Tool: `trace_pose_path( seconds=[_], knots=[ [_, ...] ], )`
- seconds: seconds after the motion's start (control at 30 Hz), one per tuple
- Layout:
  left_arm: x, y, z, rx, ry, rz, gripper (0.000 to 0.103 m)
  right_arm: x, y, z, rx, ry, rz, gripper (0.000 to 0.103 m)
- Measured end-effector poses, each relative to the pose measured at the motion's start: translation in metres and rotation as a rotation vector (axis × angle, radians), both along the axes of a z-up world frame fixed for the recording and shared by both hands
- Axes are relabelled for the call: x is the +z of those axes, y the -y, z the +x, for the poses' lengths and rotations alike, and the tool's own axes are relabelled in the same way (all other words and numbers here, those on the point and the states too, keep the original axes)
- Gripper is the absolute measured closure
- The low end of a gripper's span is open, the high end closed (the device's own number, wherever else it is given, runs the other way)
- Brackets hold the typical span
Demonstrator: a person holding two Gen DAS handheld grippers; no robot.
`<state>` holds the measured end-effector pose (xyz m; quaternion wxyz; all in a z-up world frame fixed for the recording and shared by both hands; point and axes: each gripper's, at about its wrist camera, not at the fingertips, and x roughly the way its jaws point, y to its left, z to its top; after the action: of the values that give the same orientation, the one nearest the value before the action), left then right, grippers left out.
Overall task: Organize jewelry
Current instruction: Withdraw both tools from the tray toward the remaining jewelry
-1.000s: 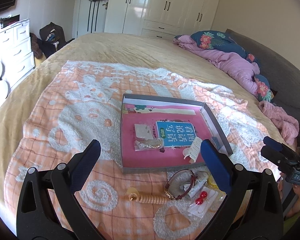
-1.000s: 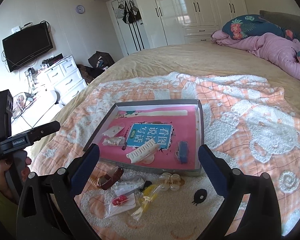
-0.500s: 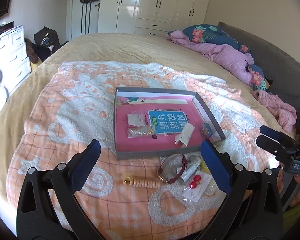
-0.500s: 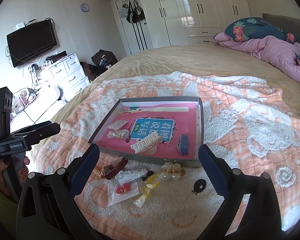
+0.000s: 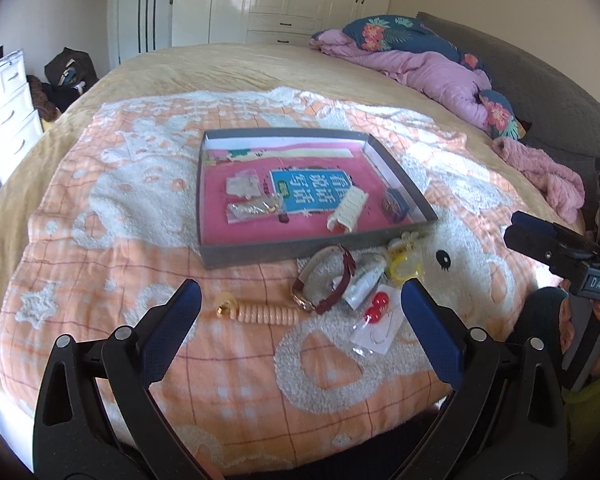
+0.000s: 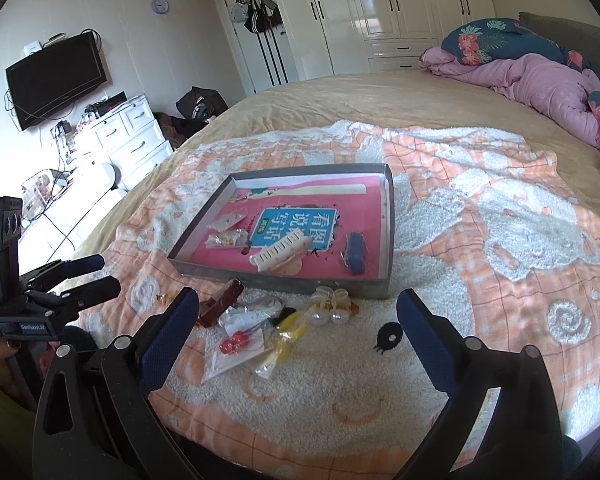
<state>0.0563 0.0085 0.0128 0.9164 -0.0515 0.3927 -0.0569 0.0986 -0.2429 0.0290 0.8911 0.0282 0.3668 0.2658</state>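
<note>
A grey tray (image 5: 260,249) (image 6: 284,280) with a pink floor lies on the orange blanket. In it are a cream hair claw (image 5: 350,210) (image 6: 280,254), a blue clip (image 5: 396,205) (image 6: 354,254) and small bagged pieces (image 5: 254,209). In front of it lie a maroon strap watch (image 5: 326,280) (image 6: 220,304), a beige coil tie (image 5: 260,314), red bead earrings (image 5: 376,306) (image 6: 234,343), a yellow piece (image 5: 404,268) (image 6: 288,330) and a pearl clip (image 6: 332,308). My left gripper (image 5: 300,322) and right gripper (image 6: 298,326) are open, empty, held back from the pile.
The orange blanket (image 5: 120,216) covers a tan bed. A pink quilt and pillows (image 5: 432,64) lie at the far right. A white dresser (image 6: 128,136) and a TV (image 6: 56,76) stand to the left. White wardrobes (image 6: 380,8) line the far wall.
Both grippers have drawn back from the tray toward the bed's near edge, so the tray and pile look farther away. Both stay open. No item has moved.
</note>
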Motion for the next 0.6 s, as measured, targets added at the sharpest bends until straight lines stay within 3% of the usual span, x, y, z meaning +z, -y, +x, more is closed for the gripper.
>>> trace_pose_path(
  seconds=[0.6],
  knots=[
    [-0.036,0.033,-0.002,-0.130,-0.078,0.001,0.011,-0.032,0.001,0.005,0.017,-0.121,-0.014,0.004]
  ],
)
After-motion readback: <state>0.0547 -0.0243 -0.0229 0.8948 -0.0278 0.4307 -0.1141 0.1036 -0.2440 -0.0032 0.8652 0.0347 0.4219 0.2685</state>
